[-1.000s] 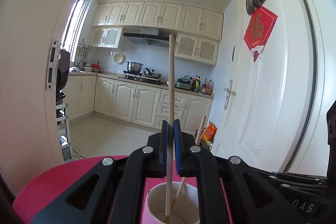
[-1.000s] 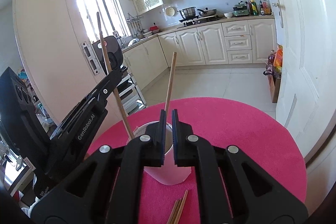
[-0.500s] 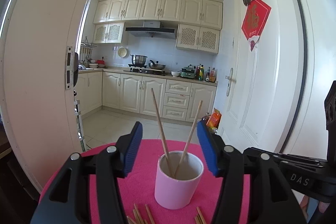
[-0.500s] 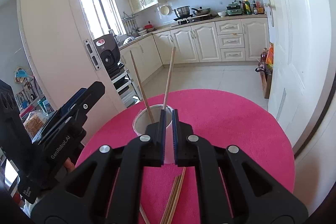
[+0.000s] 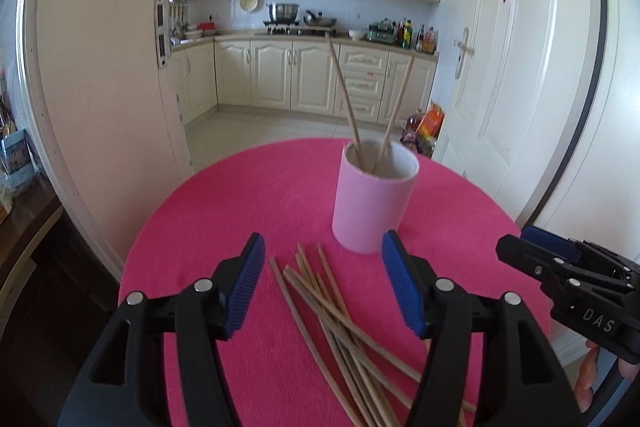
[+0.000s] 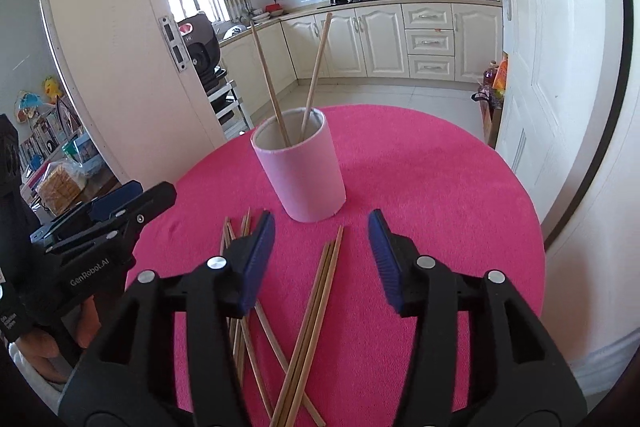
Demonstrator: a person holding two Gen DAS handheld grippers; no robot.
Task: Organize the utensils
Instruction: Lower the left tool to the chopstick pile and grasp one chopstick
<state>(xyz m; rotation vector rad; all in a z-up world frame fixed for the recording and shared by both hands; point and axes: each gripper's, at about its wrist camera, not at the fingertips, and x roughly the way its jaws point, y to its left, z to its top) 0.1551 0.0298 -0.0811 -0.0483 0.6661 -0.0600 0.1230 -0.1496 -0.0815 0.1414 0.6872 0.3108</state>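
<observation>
A pink cup [image 5: 374,197] [image 6: 300,169] stands upright on the round pink table [image 5: 248,203] [image 6: 440,187]. Two wooden chopsticks [image 5: 344,95] [image 6: 268,83] lean inside it. Several loose chopsticks [image 5: 336,307] [image 6: 312,307] lie crossed on the table in front of the cup. My left gripper [image 5: 322,283] is open and empty above the loose pile, short of the cup. My right gripper [image 6: 322,259] is open and empty over the pile too. Each gripper shows at the edge of the other's view [image 5: 560,275] [image 6: 100,219].
The table's far edge drops to a tiled kitchen floor. An open white door [image 5: 100,67] stands at the left and a closed white door [image 5: 500,87] at the right. Kitchen cabinets [image 5: 312,79] line the back wall.
My left gripper let go of a chopstick into the cup, opened, and pulled back and down. My right gripper opened and drew back. The loose pile has come into view.
</observation>
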